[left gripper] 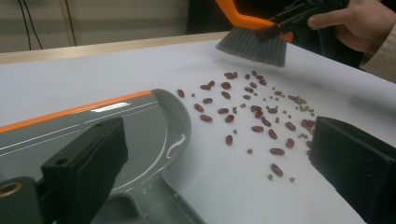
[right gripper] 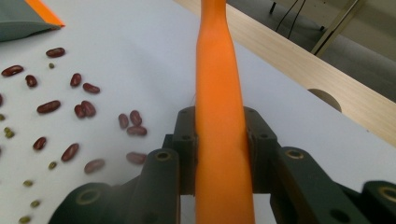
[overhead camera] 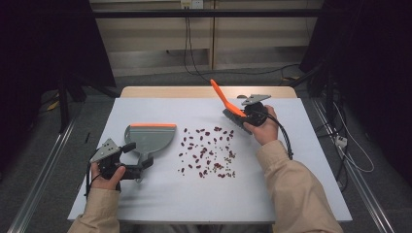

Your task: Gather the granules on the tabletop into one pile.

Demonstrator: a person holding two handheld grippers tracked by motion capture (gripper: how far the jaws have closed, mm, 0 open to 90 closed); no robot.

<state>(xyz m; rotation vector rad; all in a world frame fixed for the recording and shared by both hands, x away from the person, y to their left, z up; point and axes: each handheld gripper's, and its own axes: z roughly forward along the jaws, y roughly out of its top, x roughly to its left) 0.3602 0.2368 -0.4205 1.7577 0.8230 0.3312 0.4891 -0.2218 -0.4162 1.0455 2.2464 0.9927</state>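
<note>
The bench [overhead camera: 160, 194] carries a white surface with all work items on its middle band. The dustpan [overhead camera: 148, 138], grey with an orange lip, lies left of centre, its open mouth facing the far edge and its handle pointing toward the near edge. The left gripper [overhead camera: 138, 166] sits at the handle; its fingers [left gripper: 88, 158] stand on either side of it, but whether they press on it cannot be told.

The brush [overhead camera: 228, 104], orange-handled with grey bristles, is near the far right of the scatter, bristles just above the bench and handle slanting up toward the far edge. The right gripper [overhead camera: 243, 114] has its fingers [right gripper: 184, 140] clamped on the brush handle.

The beans [overhead camera: 209, 150], red kidney beans mixed with smaller green ones, lie spread between dustpan and brush, apart from both.

Assessment: sweeping is at its start. No beans appear in the pan. Remaining work: gather the scatter toward the dustpan, align the orange lip with the pile, and sweep the beans in.
</note>
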